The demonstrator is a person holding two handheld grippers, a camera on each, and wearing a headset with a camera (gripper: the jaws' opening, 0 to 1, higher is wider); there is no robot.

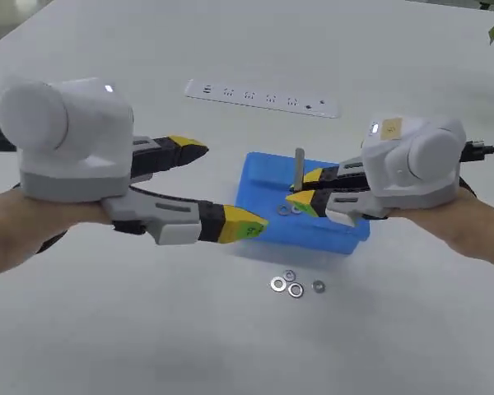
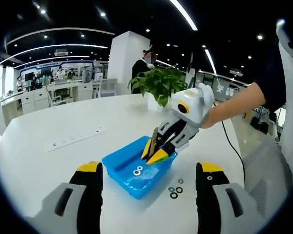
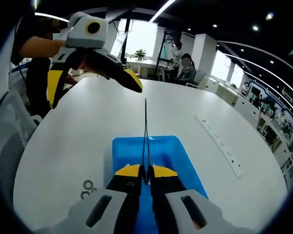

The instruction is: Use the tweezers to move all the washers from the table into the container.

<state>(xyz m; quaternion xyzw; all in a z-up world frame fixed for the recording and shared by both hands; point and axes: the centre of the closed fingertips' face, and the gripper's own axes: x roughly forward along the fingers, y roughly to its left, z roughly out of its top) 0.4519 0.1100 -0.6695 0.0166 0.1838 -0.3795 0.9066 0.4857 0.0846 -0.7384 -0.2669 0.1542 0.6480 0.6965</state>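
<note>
The right gripper [image 1: 300, 197] is clamping its fingers on the tweezers [image 1: 299, 169] over the container [image 1: 259, 177] at centre frame. The left gripper [image 1: 235, 188] is hovering left of it, fingers apart. Four washers [image 1: 295, 285] are lying on the bench [image 1: 148, 329] just below.

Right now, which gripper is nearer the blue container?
Right. The right gripper, shut on the tweezers, hangs over the blue container. The left gripper is open and off to one side of it.
</note>
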